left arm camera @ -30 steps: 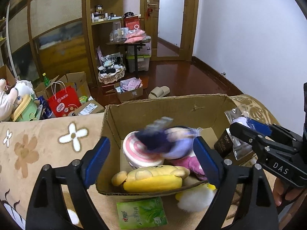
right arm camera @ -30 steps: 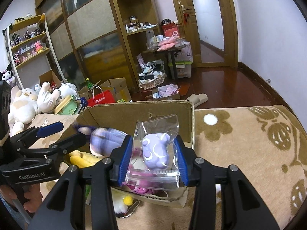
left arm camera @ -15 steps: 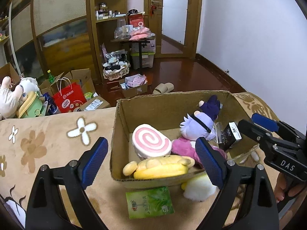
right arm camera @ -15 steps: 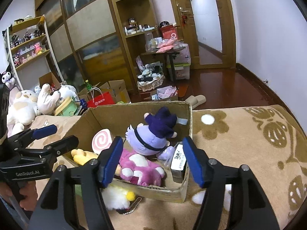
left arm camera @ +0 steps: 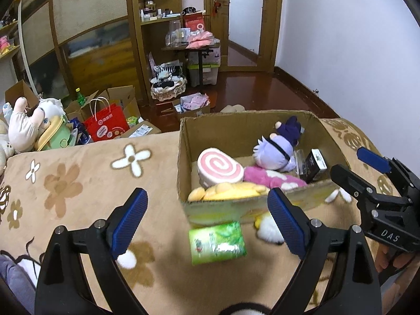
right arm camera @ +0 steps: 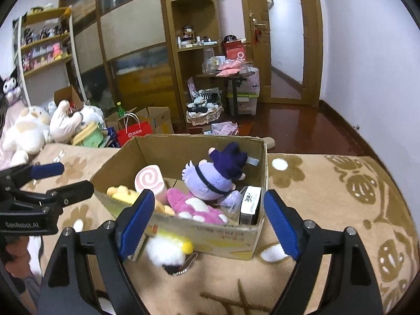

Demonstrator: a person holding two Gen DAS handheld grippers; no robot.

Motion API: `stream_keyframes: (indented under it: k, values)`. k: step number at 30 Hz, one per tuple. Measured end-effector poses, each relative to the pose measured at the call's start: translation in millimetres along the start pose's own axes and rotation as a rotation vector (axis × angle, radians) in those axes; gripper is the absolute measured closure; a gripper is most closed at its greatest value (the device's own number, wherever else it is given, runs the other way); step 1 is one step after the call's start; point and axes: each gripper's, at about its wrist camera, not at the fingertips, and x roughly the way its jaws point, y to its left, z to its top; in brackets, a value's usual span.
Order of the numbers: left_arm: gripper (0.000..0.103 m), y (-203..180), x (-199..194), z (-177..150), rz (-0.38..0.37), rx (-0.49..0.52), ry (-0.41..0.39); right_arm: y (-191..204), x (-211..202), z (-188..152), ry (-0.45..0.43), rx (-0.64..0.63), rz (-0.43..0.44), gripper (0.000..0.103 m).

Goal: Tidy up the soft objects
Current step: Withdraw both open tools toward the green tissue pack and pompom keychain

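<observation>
A corrugated cardboard box [right arm camera: 210, 239] sits on a plush tan bedspread [left arm camera: 78, 183] patterned with flowers, and the soft toys are packed inside it: a round purple plush doll [right arm camera: 210, 181] with a dark hood leans against the far wall, a fuzzy pink plush [right arm camera: 194, 207] lies under it, a swirl-roll cushion [left arm camera: 219, 168] in pink and white stands to the left, and a smooth yellow plush [left arm camera: 225, 193] presses against the near wall. A small black and white carton [right arm camera: 250, 204] is wedged upright in the right corner. Outside the box, touching its front, lie a fluffy white toy [right arm camera: 165, 252] and a glossy green packet [left arm camera: 216, 242]. The left gripper [left arm camera: 207, 225] and right gripper [right arm camera: 207, 225] both hover before the box, jaws spread wide and empty.
</observation>
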Motion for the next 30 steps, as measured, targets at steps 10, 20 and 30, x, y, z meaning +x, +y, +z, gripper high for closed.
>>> stream_keyframes:
  k: [10, 20, 30]
  values:
    - [0.011, 5.9, -23.0, -16.7, -0.001, -0.027, 0.031, 14.7, -24.0, -11.2, 0.005, 0.017, 0.006, 0.014]
    - [0.011, 3.5, -37.4, -29.9, 0.018, -0.003, 0.049, 21.3, -35.5, -25.0, 0.025, 0.013, -0.009, 0.014]
    - [0.011, 8.6, -34.1, -39.3, 0.009, -0.016, 0.093, 29.7, -32.9, -29.8, 0.036, -0.019, -0.012, 0.014]
